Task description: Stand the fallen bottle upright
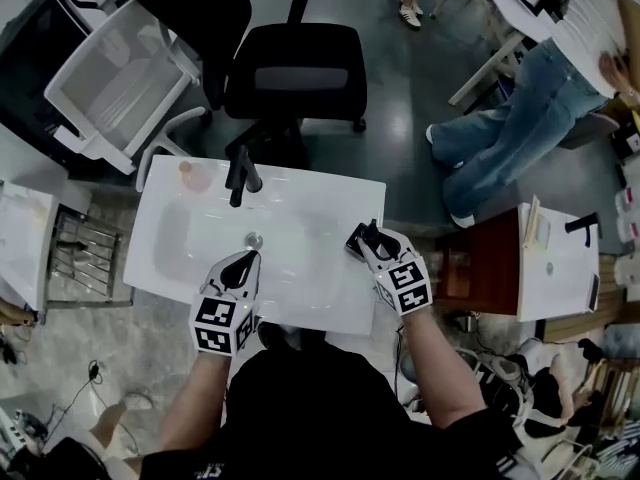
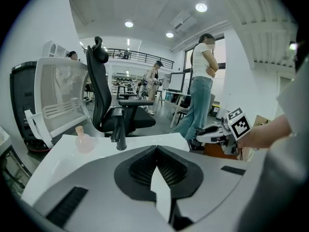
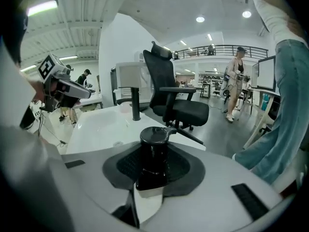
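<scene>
A black bottle [image 3: 154,151] with a round cap sits upright between the pads of my right gripper [image 3: 155,141], which is shut on it. In the head view that gripper [image 1: 363,238] holds the bottle [image 1: 357,241] over the right rim of the white sink [image 1: 190,238]. Whether the bottle's base rests on the rim is hidden. My left gripper [image 1: 243,264] hovers at the sink's front edge near the drain [image 1: 254,239]. It [image 2: 155,151] is shut, with nothing between its pads.
A black faucet [image 1: 240,173] stands at the sink's back edge, with a small pink flask [image 1: 187,171] to its left. Behind the sink are a black office chair [image 1: 295,68] and a white chair [image 1: 120,73]. A person in jeans [image 1: 510,128] and a brown side table [image 1: 490,263] are on the right.
</scene>
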The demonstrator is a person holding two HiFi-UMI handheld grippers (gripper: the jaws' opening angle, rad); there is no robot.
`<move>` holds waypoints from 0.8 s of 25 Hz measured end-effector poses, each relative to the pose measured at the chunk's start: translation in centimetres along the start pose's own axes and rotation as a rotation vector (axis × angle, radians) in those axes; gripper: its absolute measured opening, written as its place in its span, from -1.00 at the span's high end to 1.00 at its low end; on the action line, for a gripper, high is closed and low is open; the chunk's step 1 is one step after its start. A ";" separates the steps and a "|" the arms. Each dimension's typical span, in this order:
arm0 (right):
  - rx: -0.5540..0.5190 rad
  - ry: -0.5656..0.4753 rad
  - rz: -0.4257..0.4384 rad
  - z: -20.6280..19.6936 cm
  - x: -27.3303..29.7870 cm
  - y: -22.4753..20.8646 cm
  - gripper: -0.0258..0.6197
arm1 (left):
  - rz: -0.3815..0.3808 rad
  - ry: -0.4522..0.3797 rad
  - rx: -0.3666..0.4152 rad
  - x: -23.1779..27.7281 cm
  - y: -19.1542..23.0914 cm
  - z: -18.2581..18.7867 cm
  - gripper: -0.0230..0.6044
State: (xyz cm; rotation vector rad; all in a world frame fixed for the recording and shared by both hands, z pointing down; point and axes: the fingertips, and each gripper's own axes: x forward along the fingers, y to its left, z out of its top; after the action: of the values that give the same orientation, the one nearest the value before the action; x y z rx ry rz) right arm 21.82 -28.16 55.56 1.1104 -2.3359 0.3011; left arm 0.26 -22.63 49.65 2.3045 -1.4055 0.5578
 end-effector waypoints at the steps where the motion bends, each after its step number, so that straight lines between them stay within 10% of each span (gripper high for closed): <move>1: 0.014 -0.005 -0.022 0.1 0.1 -0.2 0.59 | -0.001 0.000 -0.001 0.0 0.0 -0.1 0.90; 11: 0.184 -0.054 -0.220 3.0 3.8 -4.3 0.62 | 0.009 0.006 -0.014 0.1 1.2 -0.5 0.90; 20: 0.186 -0.067 -0.194 3.4 5.4 -4.6 0.60 | -0.007 0.014 -0.012 1.2 1.6 -1.1 0.90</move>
State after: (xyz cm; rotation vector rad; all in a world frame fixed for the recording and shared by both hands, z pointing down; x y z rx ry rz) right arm 21.30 -36.02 55.59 1.4463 -2.2705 0.4214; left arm -0.82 -23.59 51.40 2.2914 -1.3899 0.5612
